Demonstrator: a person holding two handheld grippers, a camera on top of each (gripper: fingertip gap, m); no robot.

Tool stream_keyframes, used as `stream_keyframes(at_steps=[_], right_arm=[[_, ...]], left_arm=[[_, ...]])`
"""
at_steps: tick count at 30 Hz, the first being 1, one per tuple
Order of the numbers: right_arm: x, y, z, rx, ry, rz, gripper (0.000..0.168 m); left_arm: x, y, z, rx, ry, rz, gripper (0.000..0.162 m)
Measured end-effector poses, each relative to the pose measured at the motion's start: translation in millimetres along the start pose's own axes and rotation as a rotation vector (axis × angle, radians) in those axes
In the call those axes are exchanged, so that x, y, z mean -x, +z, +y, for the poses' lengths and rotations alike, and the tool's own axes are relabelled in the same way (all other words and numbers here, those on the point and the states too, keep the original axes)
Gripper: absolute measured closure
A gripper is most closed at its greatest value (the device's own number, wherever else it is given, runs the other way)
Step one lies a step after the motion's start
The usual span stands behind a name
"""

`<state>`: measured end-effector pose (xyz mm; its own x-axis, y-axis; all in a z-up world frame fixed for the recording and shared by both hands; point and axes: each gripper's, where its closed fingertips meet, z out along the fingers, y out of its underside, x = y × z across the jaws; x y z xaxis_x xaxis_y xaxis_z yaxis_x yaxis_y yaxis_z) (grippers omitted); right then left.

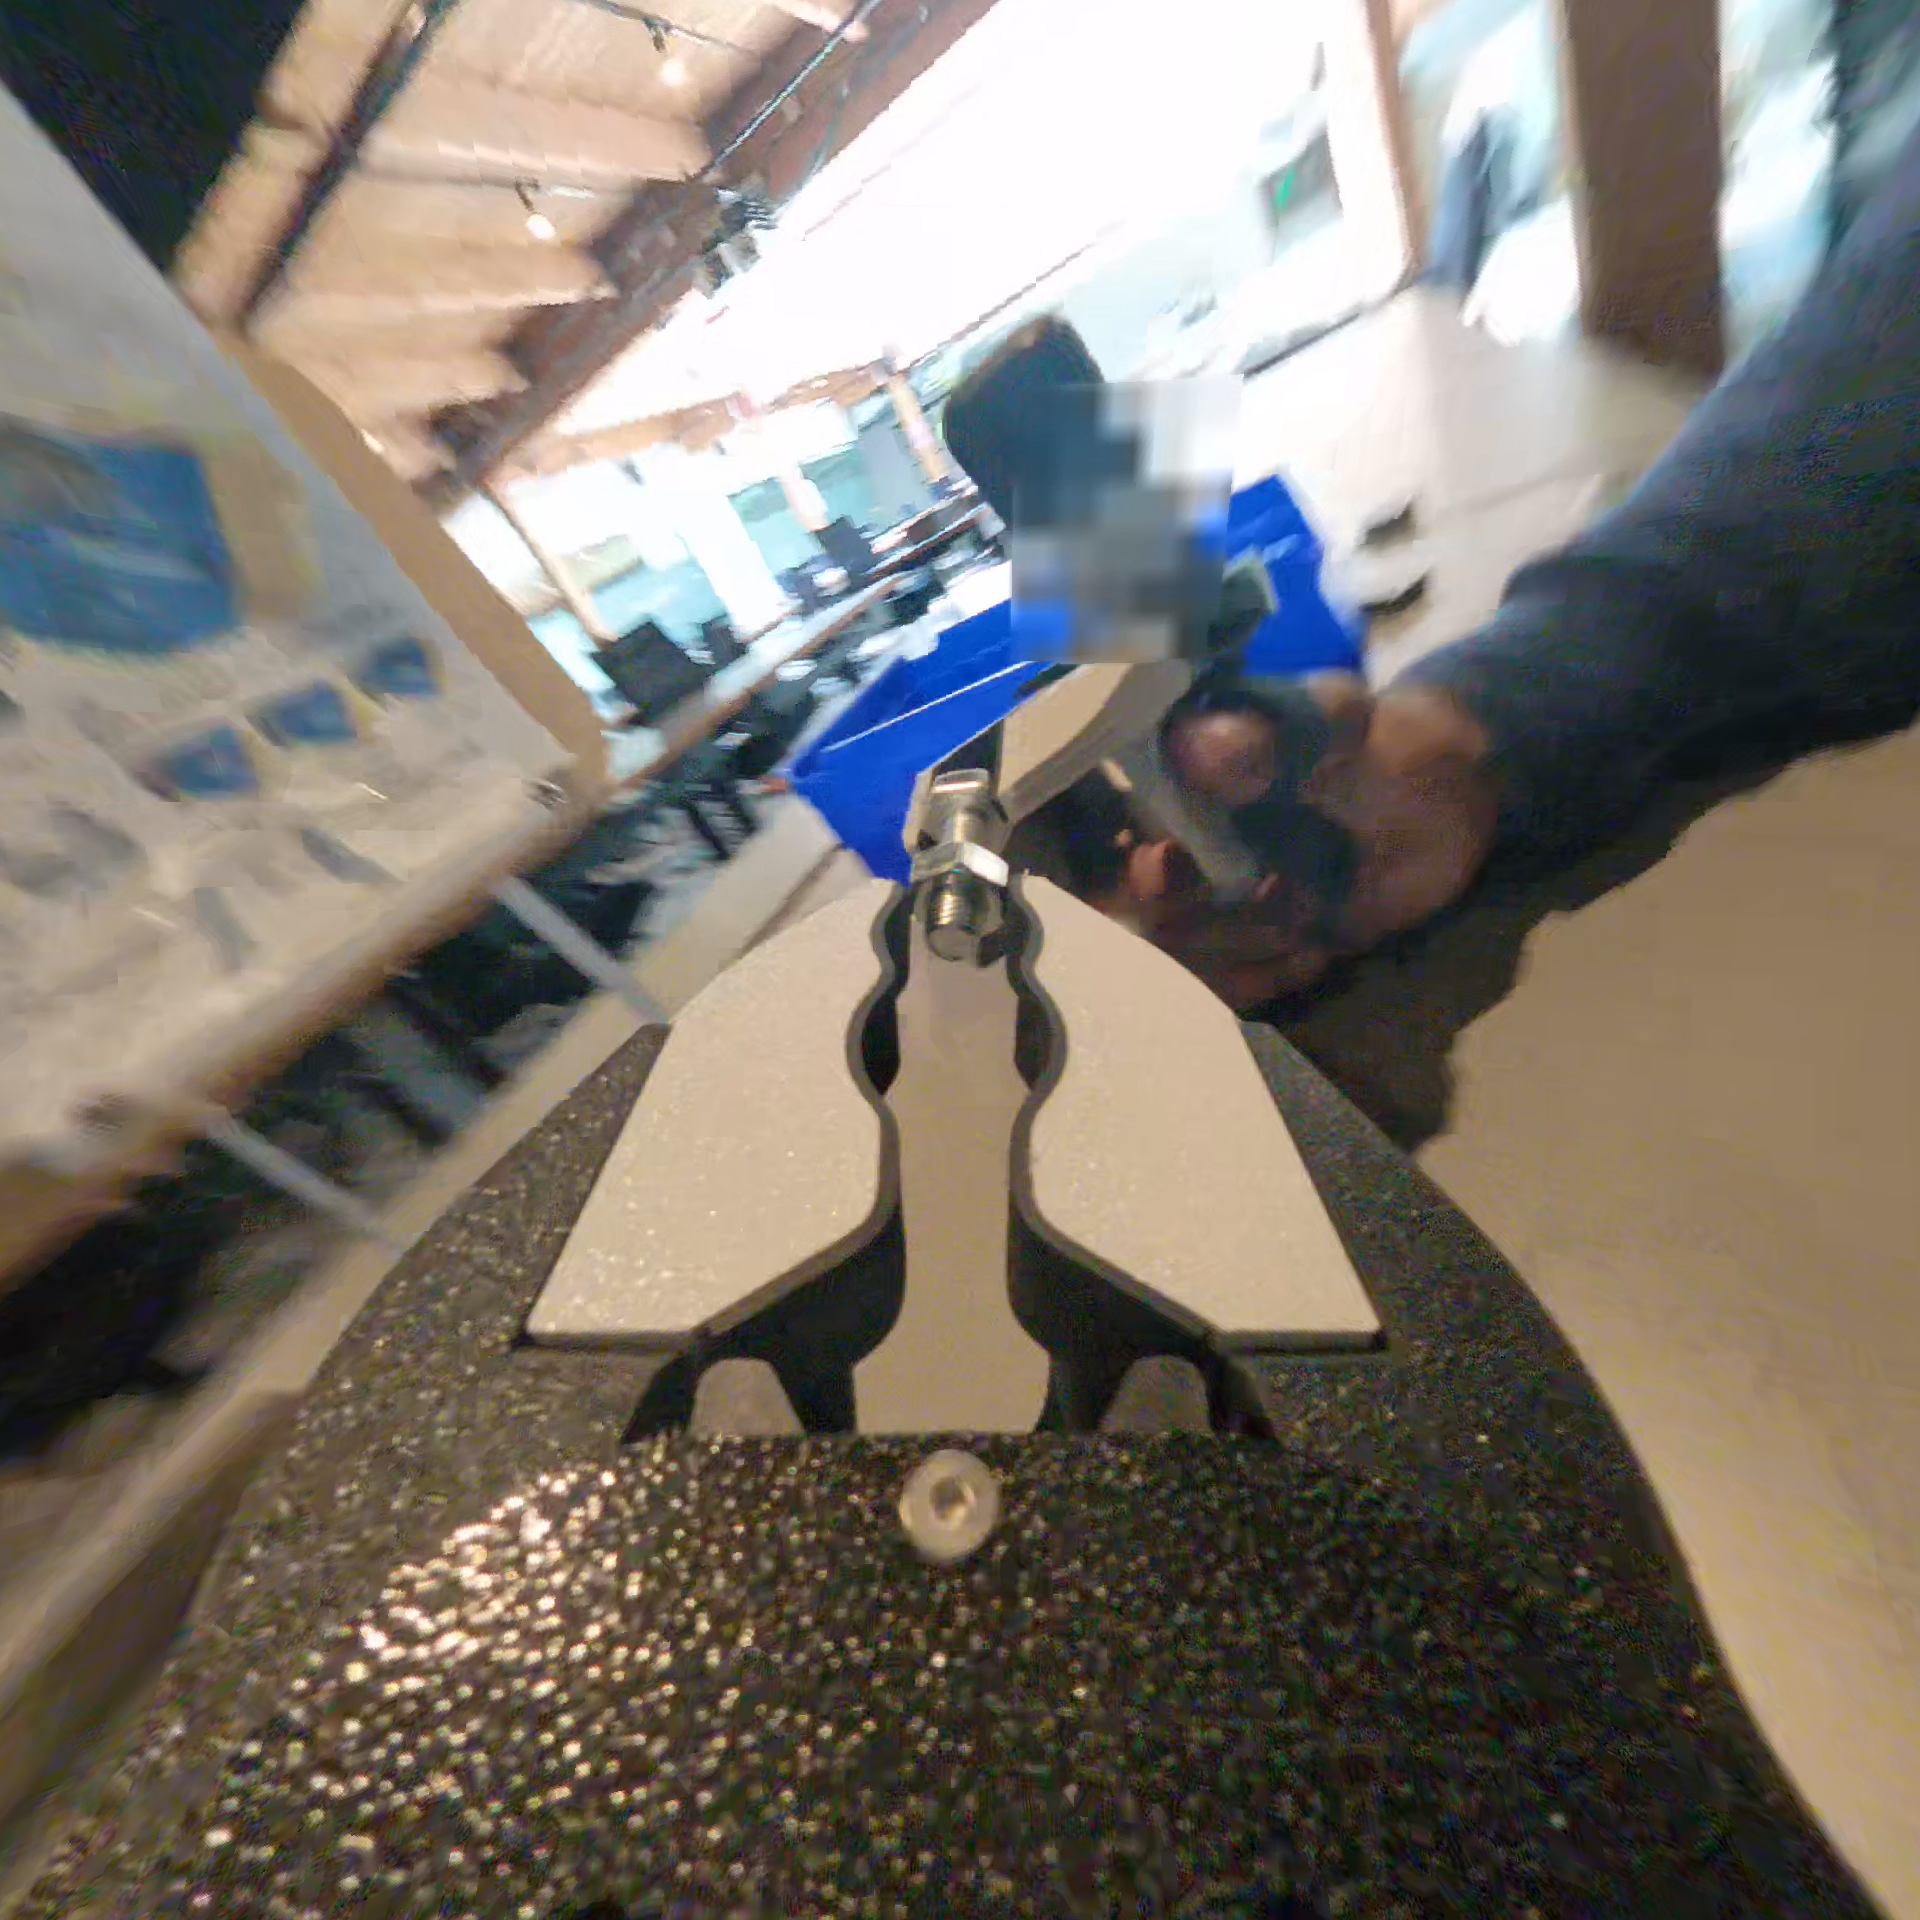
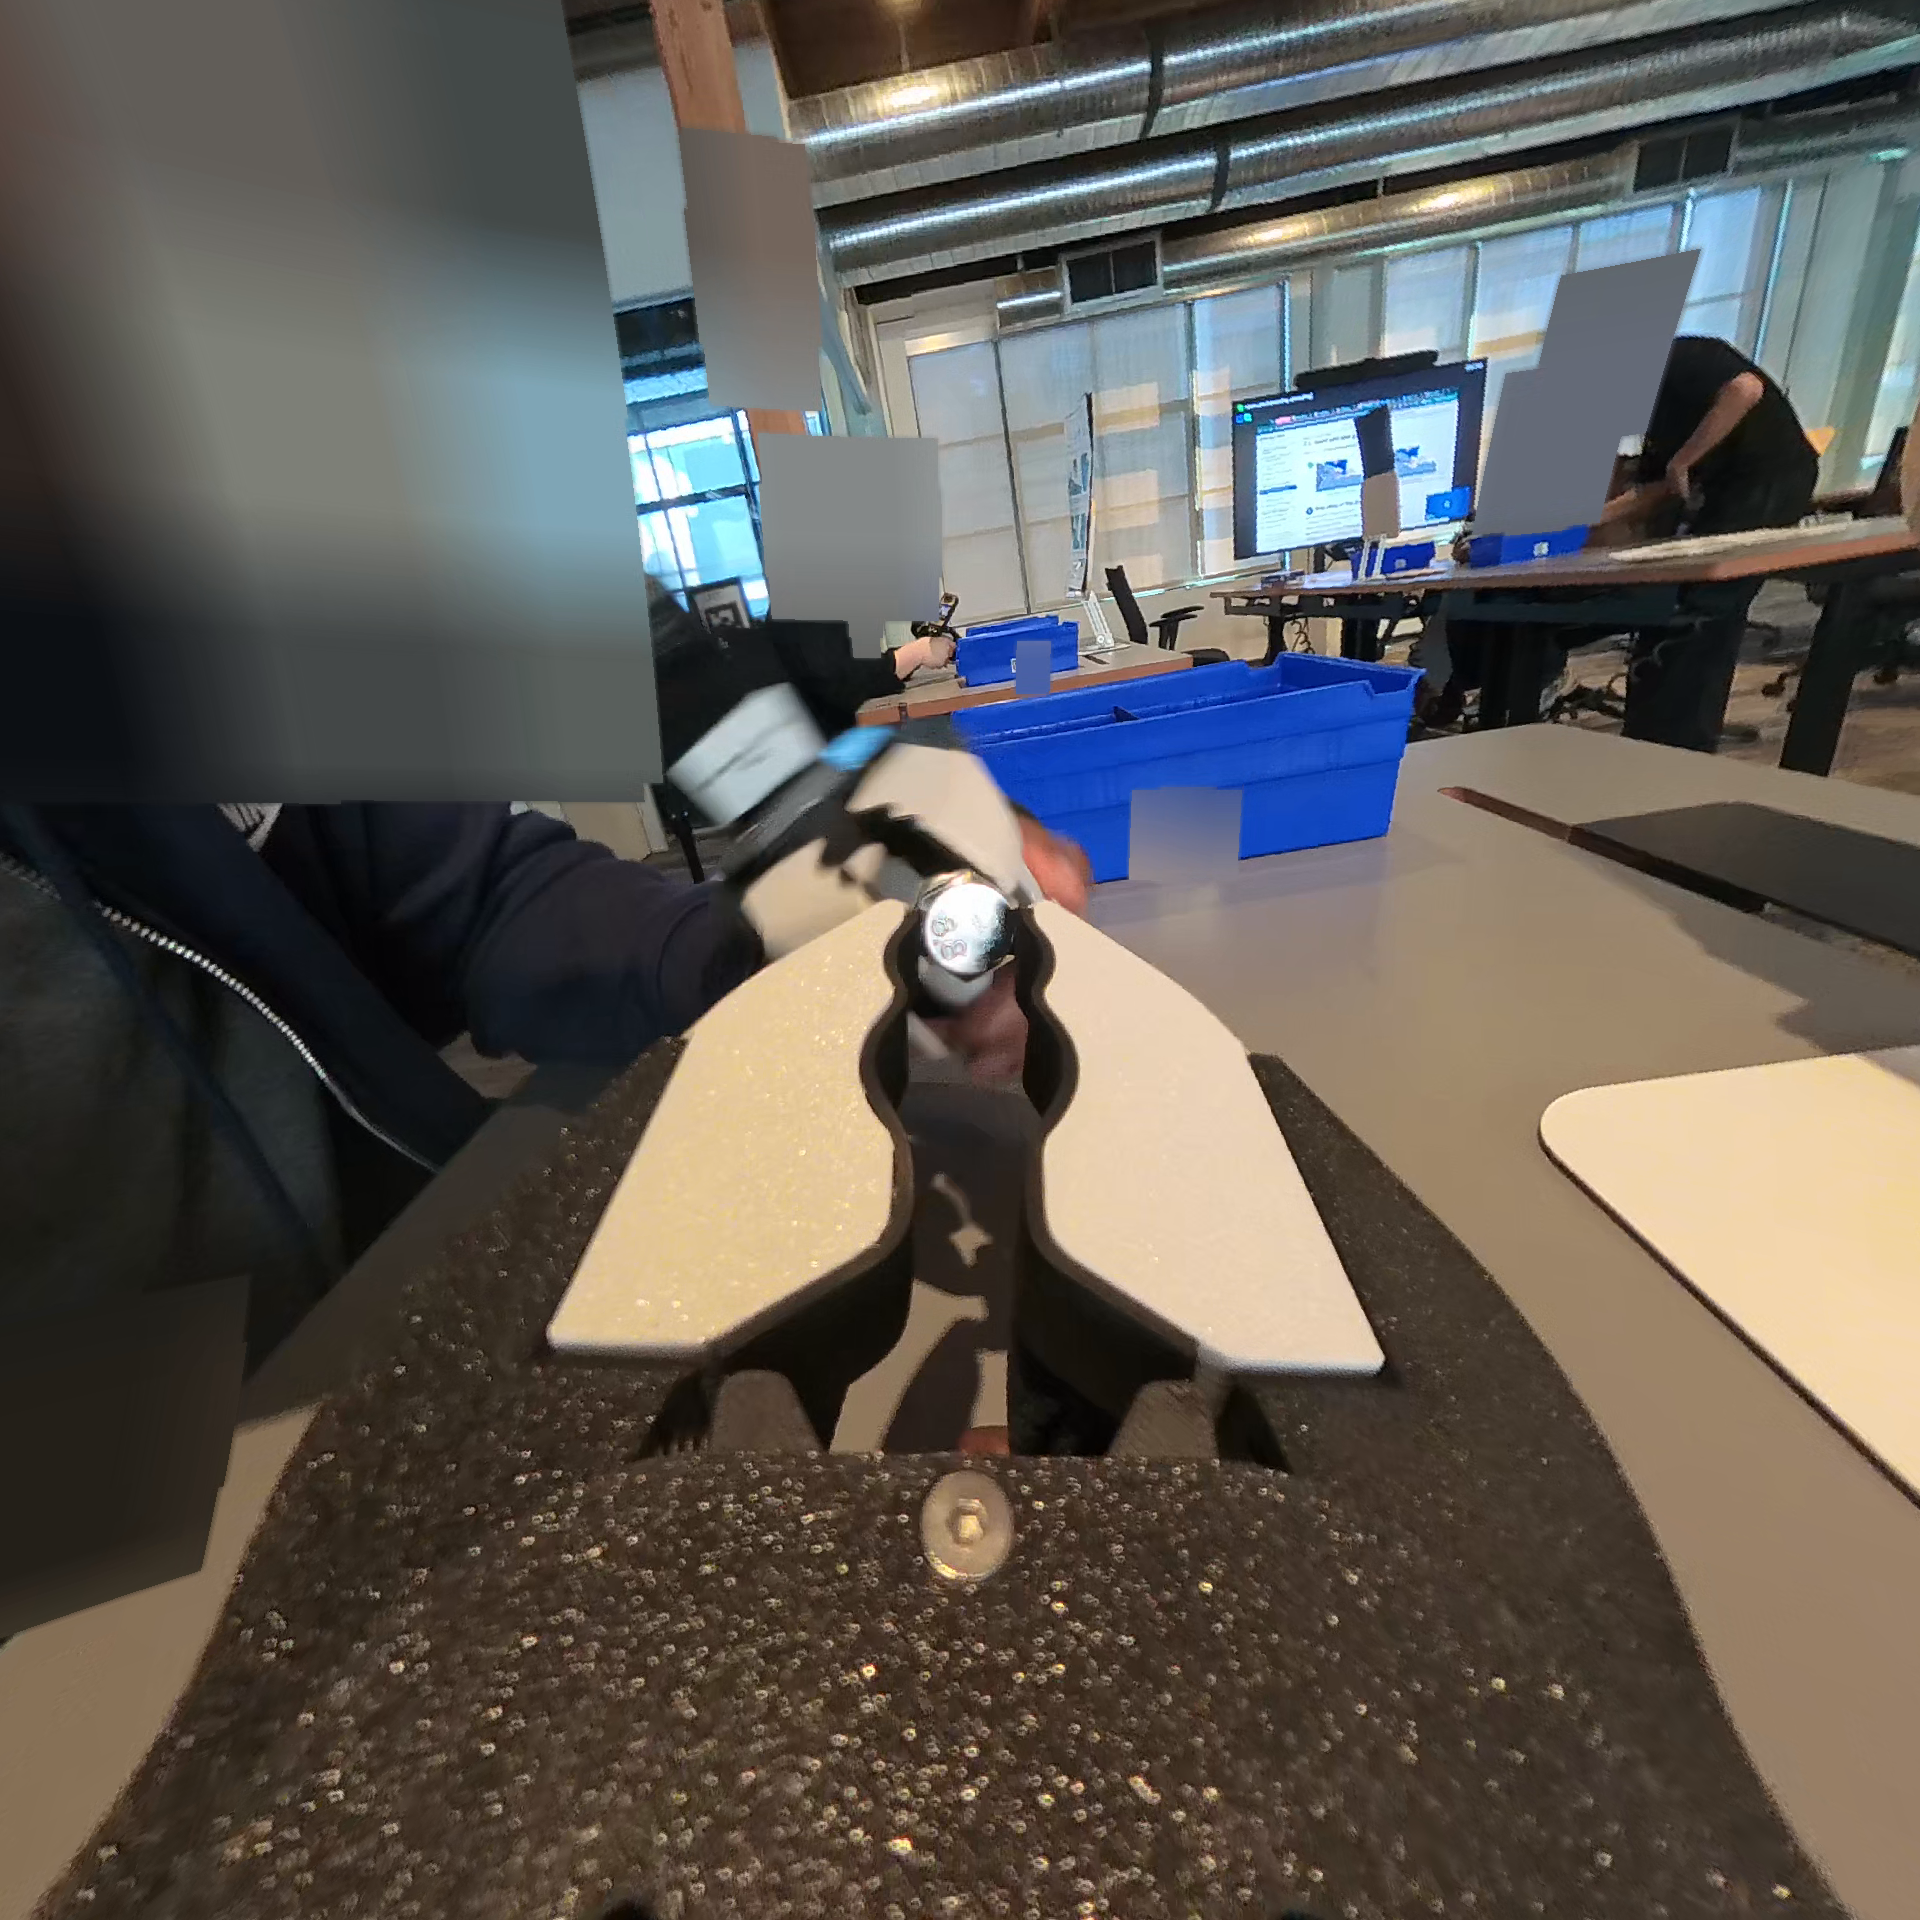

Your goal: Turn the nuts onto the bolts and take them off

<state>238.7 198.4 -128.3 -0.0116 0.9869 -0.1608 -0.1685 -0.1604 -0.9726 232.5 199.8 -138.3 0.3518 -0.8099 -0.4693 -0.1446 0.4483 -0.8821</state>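
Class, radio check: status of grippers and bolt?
Left gripper shut on bolt thread end. Right gripper shut on head. Nut between them. Nothing blocking.

Bolt head [image 2: 968,928] stamped; monitor [image 2: 1351,468] text blurred.

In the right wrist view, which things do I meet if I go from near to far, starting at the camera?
Right hand-held gripper closed on the bolt → left hand-held gripper just behind the bolt → blue bin on the grey table → monitor at the far desks.
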Motion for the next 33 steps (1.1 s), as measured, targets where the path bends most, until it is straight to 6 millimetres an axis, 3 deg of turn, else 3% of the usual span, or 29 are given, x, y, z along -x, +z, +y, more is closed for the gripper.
stream_keyframes(at_steps=[3, 5, 9, 12, 14, 18, 21, 24, 29, 30, 31, 33], right_arm=[[-1.0, 0.4, -0.7, -0.01, 0.016, 0.002, 0.152], [-1.2, -0.4, -1.8, -0.018, 0.021, 0.002, 0.152], [-2.8, -4.1, -6.0, -0.048, 0.039, -0.001, 0.152], [-3.3, -6.1, -8.2, -0.063, 0.043, 0.001, 0.152], [-2.0, -5.4, -7.3, -0.057, 0.037, -0.003, 0.152], [0.3, -3.5, -5.5, -0.047, 0.032, -0.009, 0.152], [2.6, -2.4, -4.9, -0.043, 0.031, -0.02, 0.152], [4.1, -1.2, -4.6, -0.046, 0.038, -0.026, 0.152], [4.1, -0.4, -2.4, -0.032, 0.046, -0.027, 0.152], [4.3, -0.2, -2.6, -0.034, 0.047, -0.028, 0.152], [4.3, -0.4, -3.5, -0.041, 0.051, -0.027, 0.152], [3.4, -1.8, -5.2, -0.056, 0.064, -0.027, 0.152]], left_arm=[[4.0, -0.4, 0.9, 0.077, 0.46, -0.16, 0.145], [4.1, 0.5, -0.6, 0.075, 0.492, -0.197, 0.144], [-2.6, -0.3, -10.9, -0.083, -0.053, -0.029, 0.125], [2.7, 2.2, -9.2, -0.126, -0.466, 0.064, 0.12], [5.5, 2.5, -6.4, -0.138, -0.582, 0.083, 0.12], [-5.0, 6.0, -5.2, -0.119, -0.616, 0.143, 0.125], [-4.2, 5.5, -7.0, -0.128, -0.582, 0.113, 0.144], [-3.5, 3.8, -7.2, -0.106, -0.412, 0.061, 0.145], [2.0, 2.2, 0.0, 0.089, 0.444, -0.212, 0.144], [2.0, 2.0, -0.4, 0.099, 0.518, -0.232, 0.141], [-0.6, 2.0, -2.3, 0.075, 0.481, -0.215, 0.137], [-0.7, 0.1, -8.9, -0.017, 0.223, -0.165, 0.13]])
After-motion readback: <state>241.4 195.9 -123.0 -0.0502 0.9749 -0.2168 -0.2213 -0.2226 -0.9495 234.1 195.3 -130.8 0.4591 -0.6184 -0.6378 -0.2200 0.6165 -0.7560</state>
